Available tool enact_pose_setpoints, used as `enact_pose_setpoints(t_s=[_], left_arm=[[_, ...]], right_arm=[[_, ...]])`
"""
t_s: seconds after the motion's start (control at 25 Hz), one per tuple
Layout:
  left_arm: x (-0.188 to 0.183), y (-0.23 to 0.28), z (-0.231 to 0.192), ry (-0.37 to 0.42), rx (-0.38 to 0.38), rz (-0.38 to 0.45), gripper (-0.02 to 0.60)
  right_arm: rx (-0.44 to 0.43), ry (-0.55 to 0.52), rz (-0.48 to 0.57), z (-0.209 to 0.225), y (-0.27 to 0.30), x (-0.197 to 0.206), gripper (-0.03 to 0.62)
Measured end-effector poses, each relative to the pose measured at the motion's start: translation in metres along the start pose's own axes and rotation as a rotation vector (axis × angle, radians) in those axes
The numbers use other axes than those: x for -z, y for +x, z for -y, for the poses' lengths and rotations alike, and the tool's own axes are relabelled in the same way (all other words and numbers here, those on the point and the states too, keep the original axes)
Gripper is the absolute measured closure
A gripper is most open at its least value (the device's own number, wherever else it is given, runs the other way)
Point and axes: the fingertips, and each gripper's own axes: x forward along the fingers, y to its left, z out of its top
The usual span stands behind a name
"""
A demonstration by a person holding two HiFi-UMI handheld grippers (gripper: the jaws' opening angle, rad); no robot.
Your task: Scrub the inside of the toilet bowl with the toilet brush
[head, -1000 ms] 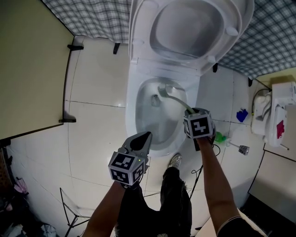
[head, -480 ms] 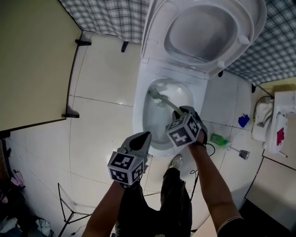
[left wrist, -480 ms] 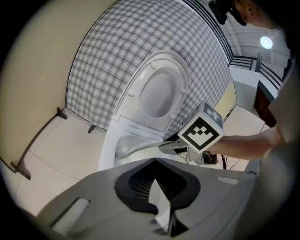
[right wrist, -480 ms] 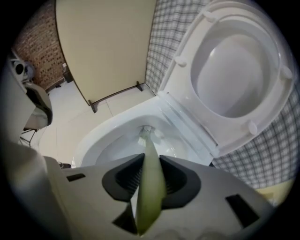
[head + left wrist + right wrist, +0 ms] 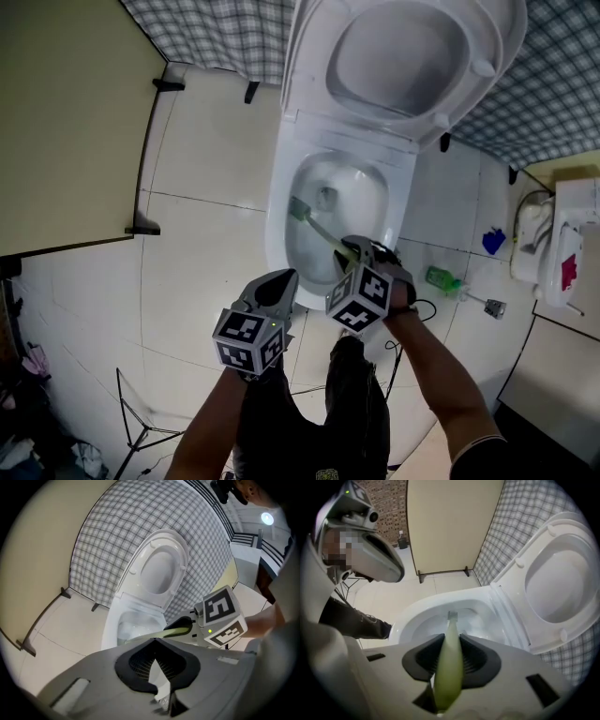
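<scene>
The white toilet bowl point(image 5: 281, 246) stands with lid and seat point(image 5: 403, 52) raised. A pale green toilet brush point(image 5: 319, 228) reaches down into it, its head point(image 5: 298, 208) against the bowl's left inner wall. My right gripper point(image 5: 354, 246) hangs over the near rim, shut on the brush handle point(image 5: 449, 667), which runs between its pads to the bristles point(image 5: 452, 616). My left gripper point(image 5: 279, 279) hovers just outside the near left rim, shut with nothing in it. In the left gripper view the bowl point(image 5: 110, 625) and the handle point(image 5: 176, 631) lie ahead of the left gripper point(image 5: 155, 641).
A beige partition point(image 5: 66, 122) stands at the left and a checked wall point(image 5: 553, 84) behind the toilet. On the floor at the right lie a green bottle point(image 5: 441, 278), a blue object point(image 5: 492, 241) and a white unit point(image 5: 562, 244). A wire stand point(image 5: 141, 412) is near left.
The right gripper has rolled and moved left and nearer to me. The brush head has swept from the back of the bowl to its left wall. The left gripper drifted slightly.
</scene>
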Motion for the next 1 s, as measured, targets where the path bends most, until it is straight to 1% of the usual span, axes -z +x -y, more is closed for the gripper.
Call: enact_pose_setpoints(t_s=[0.16,0.36,0.64,0.8,0.88,1.0], left_arm=[[0.010,-0.004,0.007,-0.001,-0.009,-0.005,0.572],[0.021,-0.006,0.018,0.006,-0.016,-0.011,0.572],[0.037,-0.005,0.034,0.001,-0.020,-0.018,0.572],[0.047,0.001,0.047,-0.001,-0.002,-0.025,0.572],[0.050,0.003,0.051,-0.003,0.008,-0.027,0.572],[0.051,0.000,0.050,-0.002,0.016,-0.034,0.572]], right_arm=[[-0.049,-0.065,0.030,-0.027,-0.013,0.015,0.490],[-0.129,-0.106,0.038,-0.060,-0.031,0.043,0.490],[-0.202,-0.107,0.040,-0.084,-0.050,0.080,0.490],[-0.223,-0.059,0.048,-0.085,-0.053,0.088,0.490],[-0.213,-0.022,0.053,-0.083,-0.049,0.084,0.490],[-0.185,0.033,0.064,-0.074,-0.038,0.068,0.490]])
